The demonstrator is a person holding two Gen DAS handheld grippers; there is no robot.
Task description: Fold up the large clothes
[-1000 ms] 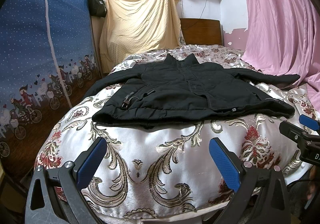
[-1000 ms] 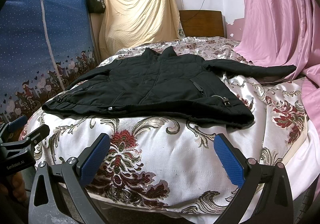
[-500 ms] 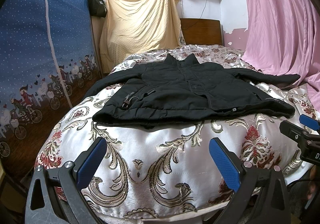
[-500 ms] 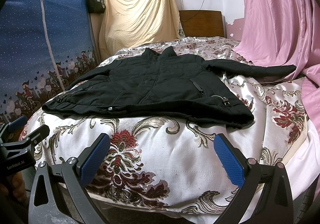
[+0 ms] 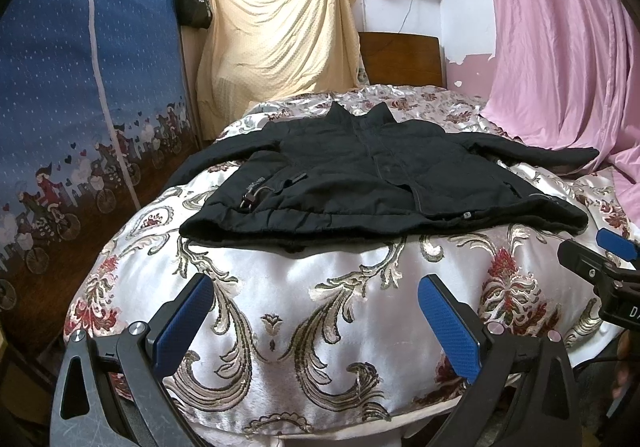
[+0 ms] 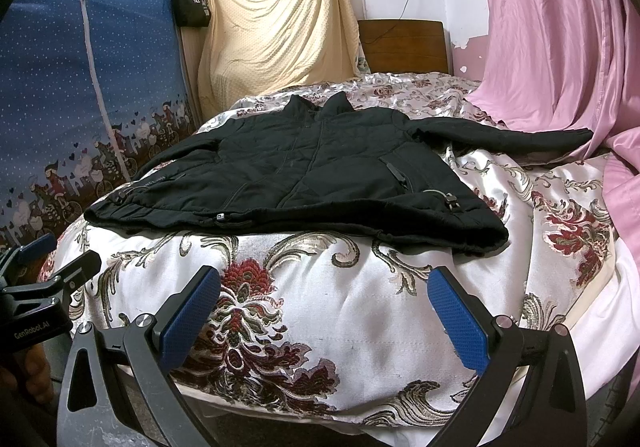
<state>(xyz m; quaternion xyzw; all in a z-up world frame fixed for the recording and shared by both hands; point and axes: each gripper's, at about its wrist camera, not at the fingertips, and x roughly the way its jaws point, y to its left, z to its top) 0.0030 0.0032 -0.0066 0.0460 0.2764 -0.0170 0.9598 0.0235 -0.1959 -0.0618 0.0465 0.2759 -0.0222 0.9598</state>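
While the black jacket (image 5: pixel 384 175) lies flat on the bed (image 5: pixel 320 319), left gripper (image 5: pixel 316 323) and right gripper (image 6: pixel 324 315) gape wide, holding nothing

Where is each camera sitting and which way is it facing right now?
Left wrist: on the left tongs, at the bed's foot, facing the black jacket and headboard; right tongs at the right edge.
Right wrist: on the right tongs, same heading; left tongs at the left edge.
Shared: jacket, patterned bedspread, pink curtain.

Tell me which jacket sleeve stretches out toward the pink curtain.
The right-hand sleeve: it lies nearly straight toward the pink curtain. The other sleeve angles toward the blue wardrobe.
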